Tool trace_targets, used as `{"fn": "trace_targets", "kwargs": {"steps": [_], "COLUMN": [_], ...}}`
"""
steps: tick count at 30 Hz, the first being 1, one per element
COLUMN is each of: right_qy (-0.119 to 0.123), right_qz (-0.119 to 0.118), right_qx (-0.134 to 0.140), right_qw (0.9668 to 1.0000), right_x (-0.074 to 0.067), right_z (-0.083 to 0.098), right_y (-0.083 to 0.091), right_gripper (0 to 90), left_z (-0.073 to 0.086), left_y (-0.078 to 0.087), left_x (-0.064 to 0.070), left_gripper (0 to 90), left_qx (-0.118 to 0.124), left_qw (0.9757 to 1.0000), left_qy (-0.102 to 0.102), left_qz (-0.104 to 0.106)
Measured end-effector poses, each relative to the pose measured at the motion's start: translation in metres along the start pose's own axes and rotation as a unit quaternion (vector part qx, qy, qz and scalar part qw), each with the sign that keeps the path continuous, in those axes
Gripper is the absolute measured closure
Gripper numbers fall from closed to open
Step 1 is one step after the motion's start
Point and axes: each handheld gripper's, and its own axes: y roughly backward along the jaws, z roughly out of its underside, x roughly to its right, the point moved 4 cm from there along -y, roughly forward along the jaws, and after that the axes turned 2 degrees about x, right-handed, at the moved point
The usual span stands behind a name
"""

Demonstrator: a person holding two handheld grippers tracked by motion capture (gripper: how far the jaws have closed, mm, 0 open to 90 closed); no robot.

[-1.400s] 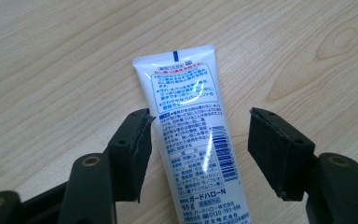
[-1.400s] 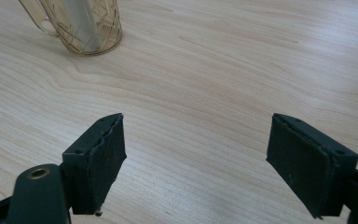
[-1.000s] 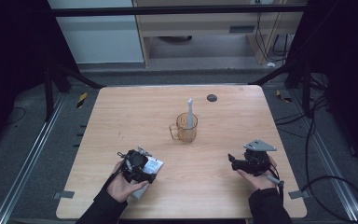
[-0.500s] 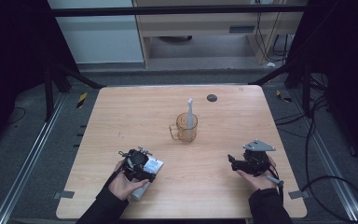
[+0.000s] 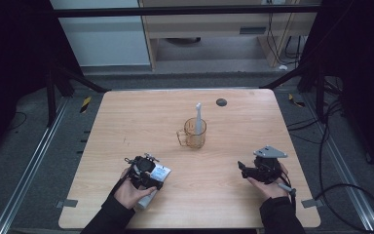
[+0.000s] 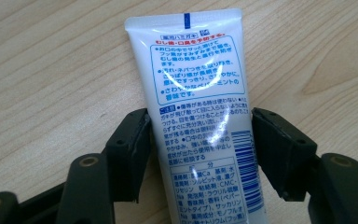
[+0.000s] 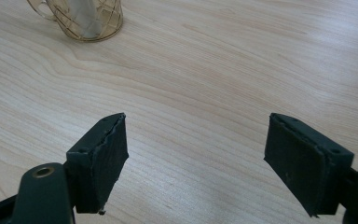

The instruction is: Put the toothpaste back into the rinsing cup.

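A white toothpaste tube (image 6: 200, 93) with blue and red print lies flat on the wooden table (image 5: 126, 122), its crimped end pointing away. My left gripper (image 6: 200, 135) has its jaws pressed on the tube's two edges, near the front left of the table in the high view, where the left gripper (image 5: 143, 171) covers most of the tube (image 5: 159, 174). My right gripper (image 7: 196, 135) stands open over bare wood at the front right, nothing between its jaws; in the high view the right gripper (image 5: 247, 170) rests low in a hand.
An amber see-through cup (image 5: 194, 135) with a handle stands mid-table, holding an upright white toothbrush (image 5: 198, 114). The cup's base (image 7: 81, 16) shows at the top left of the right gripper view. A small dark disc (image 5: 221, 102) lies near the far edge.
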Motion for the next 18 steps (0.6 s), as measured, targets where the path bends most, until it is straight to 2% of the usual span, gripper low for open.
{"fn": "trace_targets", "kwargs": {"steps": [10, 18], "right_qy": [-0.003, -0.001], "right_qz": [0.003, 0.004], "right_qx": [-0.001, 0.0], "right_qw": [1.0, 1.0], "right_x": [0.0008, 0.0014], "right_z": [0.0002, -0.0003], "right_y": [0.0006, 0.001], "right_gripper": [21.0, 21.0], "left_z": [0.0003, 0.0006], "left_y": [0.0016, 0.0048], "left_x": [0.0001, -0.0012], "left_gripper": [44.5, 54.6], "left_qx": [-0.005, 0.001], "left_qw": [0.9997, 0.9994], "left_qy": [0.022, 0.033], "left_qz": [-0.008, 0.001]}}
